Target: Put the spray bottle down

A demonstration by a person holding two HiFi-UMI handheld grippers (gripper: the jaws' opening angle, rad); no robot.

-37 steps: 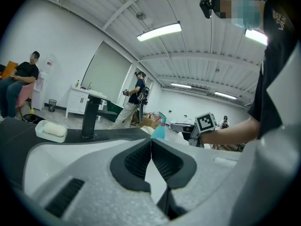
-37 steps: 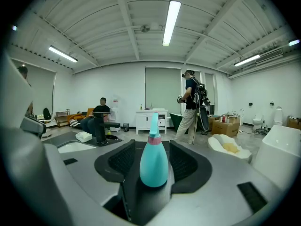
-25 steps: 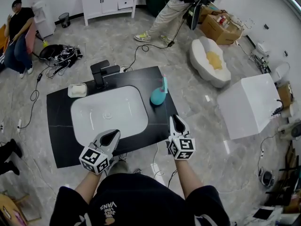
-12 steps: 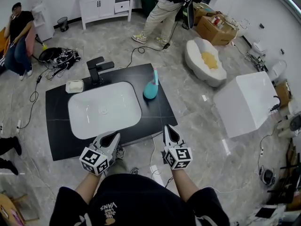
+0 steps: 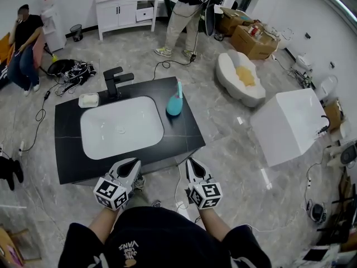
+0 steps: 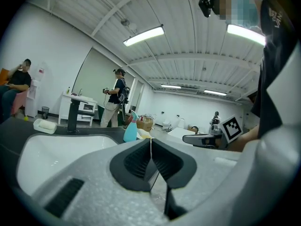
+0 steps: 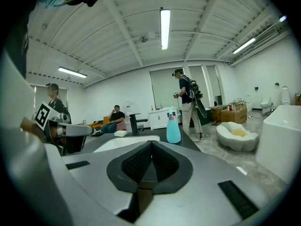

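The teal spray bottle [image 5: 174,104] stands upright on the black counter [image 5: 184,133], just right of the white sink basin [image 5: 121,127]. Nothing holds it. It also shows far off in the left gripper view [image 6: 130,131] and in the right gripper view [image 7: 173,128]. My left gripper [image 5: 134,162] hovers at the counter's near edge, jaws shut and empty [image 6: 150,142]. My right gripper [image 5: 191,161] is beside it off the counter's near right corner, also shut with nothing between its pads [image 7: 151,145]. Both are well short of the bottle.
A black faucet [image 5: 117,80] and a white soap dish [image 5: 88,100] sit at the counter's far side. A person stands behind the counter [image 5: 187,7]; another sits at far left [image 5: 22,38]. A white tub [image 5: 293,124] is to the right, and cables lie on the floor [image 5: 72,66].
Both grippers have drawn back from the counter toward my body, the right one farther and inward. The spray bottle stays standing where it was.
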